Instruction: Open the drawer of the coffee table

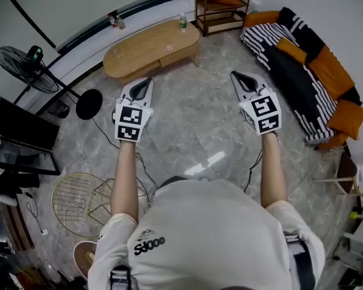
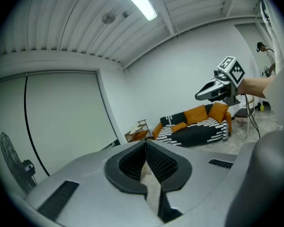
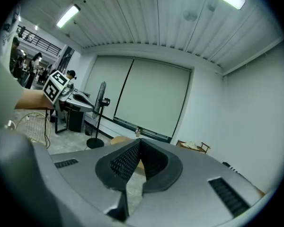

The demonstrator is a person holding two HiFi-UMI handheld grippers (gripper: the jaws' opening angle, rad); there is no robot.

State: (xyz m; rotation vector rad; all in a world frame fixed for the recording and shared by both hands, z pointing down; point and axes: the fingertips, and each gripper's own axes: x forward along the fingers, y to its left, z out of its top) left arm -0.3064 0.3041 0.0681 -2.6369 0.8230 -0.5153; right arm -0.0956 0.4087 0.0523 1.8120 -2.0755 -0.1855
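The oval wooden coffee table [image 1: 151, 46] stands across the room, its drawer front [image 1: 176, 54] closed on the near side. My left gripper [image 1: 143, 84] is held out in the air well short of the table, jaws shut on nothing. My right gripper [image 1: 239, 77] hangs level with it to the right, also shut and empty. In the left gripper view the shut jaw tips [image 2: 145, 143] meet, and the right gripper [image 2: 213, 90] shows beyond. In the right gripper view the tips [image 3: 139, 141] meet too, with the table [image 3: 124, 141] mostly hidden behind them and the left gripper [image 3: 80, 100] at the left.
A black-and-white striped sofa with orange cushions [image 1: 302, 71] lines the right wall. A wooden shelf [image 1: 222, 8] stands beyond the table. A standing fan [image 1: 30, 68] and its round base [image 1: 89, 104] are at the left, a wire basket [image 1: 78, 201] near my feet. Bottles [image 1: 183, 23] stand on the table.
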